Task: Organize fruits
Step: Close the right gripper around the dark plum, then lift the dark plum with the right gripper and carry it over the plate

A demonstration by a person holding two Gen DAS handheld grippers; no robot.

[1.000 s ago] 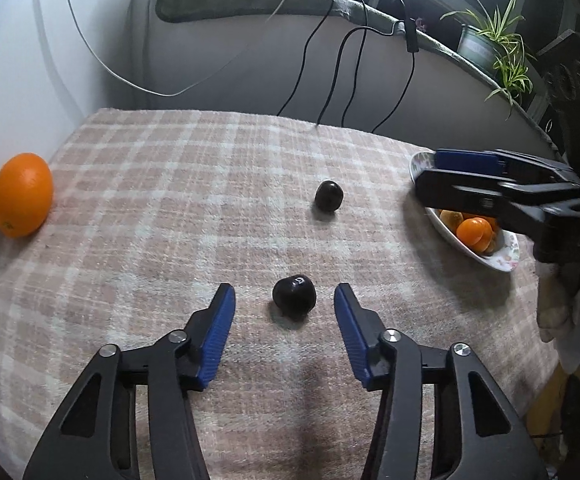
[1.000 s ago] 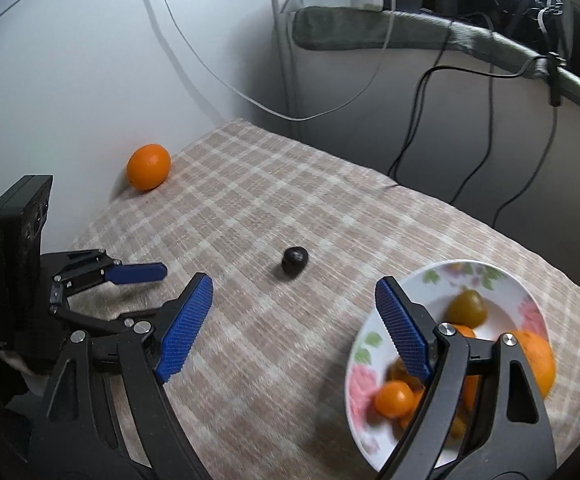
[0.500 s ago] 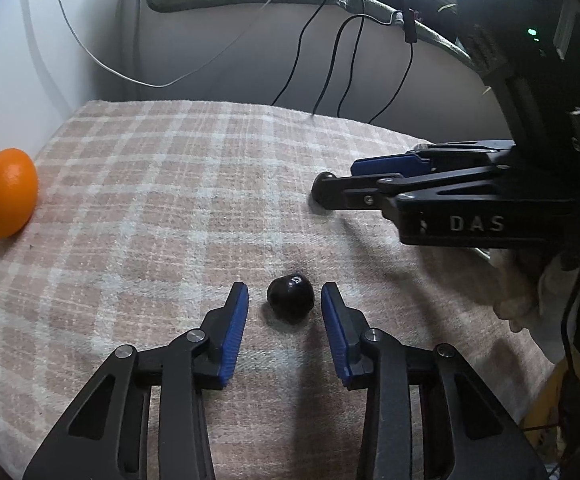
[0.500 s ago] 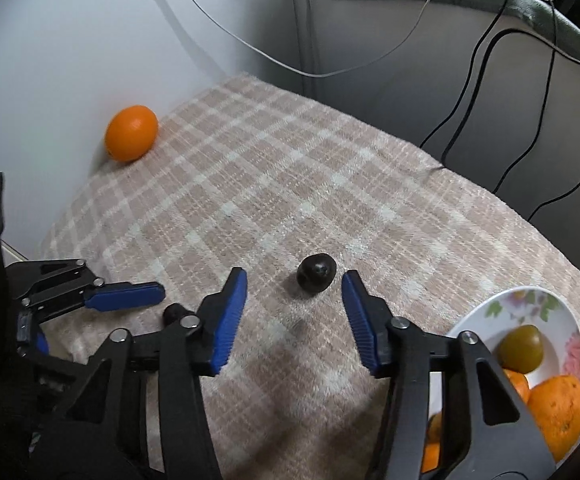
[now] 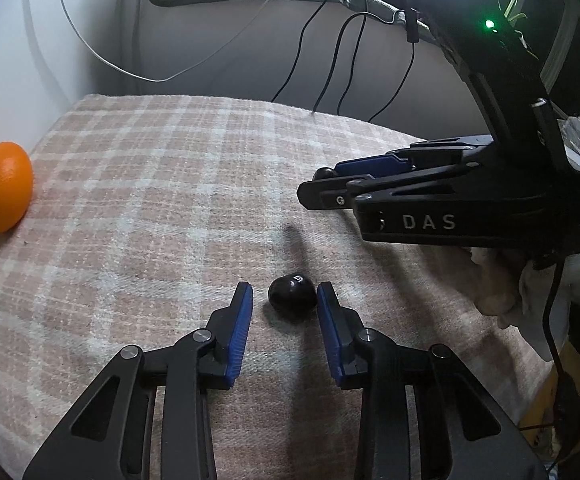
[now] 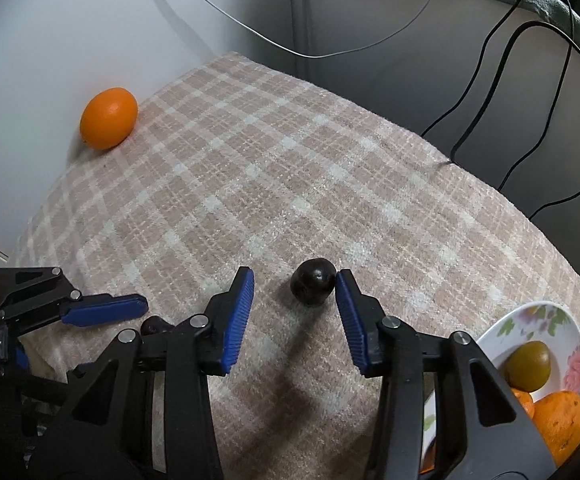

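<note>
The left tongs (image 5: 284, 296) slant down at the checked counter (image 5: 150, 200) with their blue pads astride a small dark fruit (image 5: 292, 291); the jaws have just been closing, the right pad is at the fruit's side and a sliver of cloth shows before the left pad, so nothing is clamped. The right tongs (image 6: 294, 285) tilt down more steeply around a second dark fruit (image 6: 313, 281), also just closing: one pad meets it, the other stands clear. Each fruit lies on the cloth. An orange (image 6: 108, 118) rests by the wall at the far left edge, well apart, with bare cloth between. A flowered bowl (image 6: 545, 320) of fruit sits at the right rim.
</note>
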